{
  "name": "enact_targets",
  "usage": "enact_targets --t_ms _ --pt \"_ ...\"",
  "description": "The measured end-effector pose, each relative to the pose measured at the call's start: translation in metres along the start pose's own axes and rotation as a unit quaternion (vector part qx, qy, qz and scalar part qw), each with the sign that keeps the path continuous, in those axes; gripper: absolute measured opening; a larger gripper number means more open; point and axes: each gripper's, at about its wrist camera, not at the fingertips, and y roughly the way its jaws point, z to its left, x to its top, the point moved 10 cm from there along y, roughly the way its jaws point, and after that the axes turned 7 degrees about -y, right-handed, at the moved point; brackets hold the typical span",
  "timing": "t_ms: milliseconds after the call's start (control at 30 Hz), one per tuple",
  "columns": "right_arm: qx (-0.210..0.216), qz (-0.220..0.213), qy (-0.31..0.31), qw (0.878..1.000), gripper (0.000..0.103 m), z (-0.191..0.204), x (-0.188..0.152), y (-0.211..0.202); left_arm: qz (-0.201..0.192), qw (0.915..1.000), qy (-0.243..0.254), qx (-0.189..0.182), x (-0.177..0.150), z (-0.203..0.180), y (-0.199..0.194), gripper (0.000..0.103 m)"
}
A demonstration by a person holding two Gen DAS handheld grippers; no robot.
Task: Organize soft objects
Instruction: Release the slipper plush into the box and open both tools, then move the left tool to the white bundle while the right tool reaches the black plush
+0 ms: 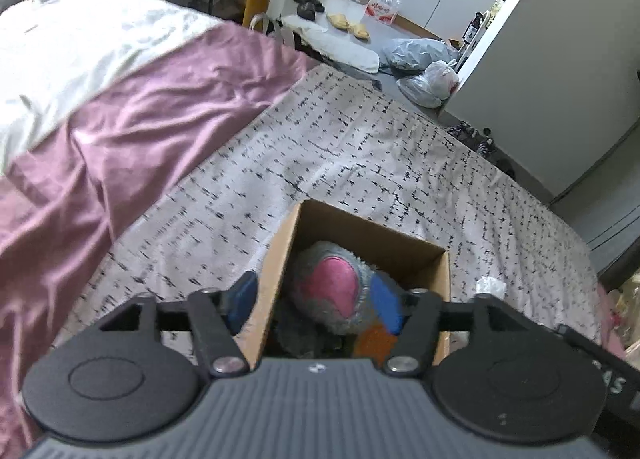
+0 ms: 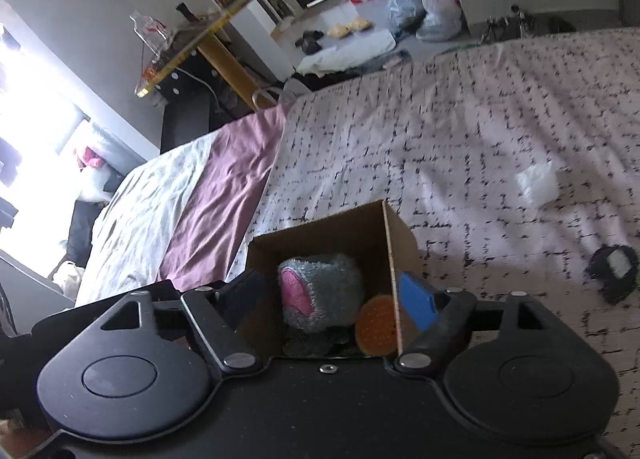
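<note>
An open cardboard box [image 1: 362,221] stands on the patterned bedspread [image 1: 360,147]. Inside lies a grey plush toy [image 1: 332,287] with a pink patch, beside an orange round soft thing [image 1: 374,341] and something dark underneath. My left gripper [image 1: 316,295] is open above the box, one blue pad outside its left wall and the other over the plush. In the right wrist view the same box [image 2: 320,231], plush [image 2: 324,291] and orange piece [image 2: 376,325] show. My right gripper [image 2: 332,295] is open too, straddling the box's right wall. Neither gripper holds anything.
A purple blanket [image 1: 120,139] and white sheet [image 1: 60,51] cover the bed's left side. A crumpled white piece [image 2: 538,181] and a black item [image 2: 614,271] lie on the bedspread right of the box. Plastic bags [image 1: 432,79] sit on the floor beyond the bed.
</note>
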Motion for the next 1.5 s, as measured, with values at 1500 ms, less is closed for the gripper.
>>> enact_targets --t_ms 1500 --pt "-0.036 -0.049 -0.065 0.996 0.103 -0.123 -0.018 -0.127 -0.025 0.9936 0.098 -0.049 -0.08 -0.105 -0.08 0.103"
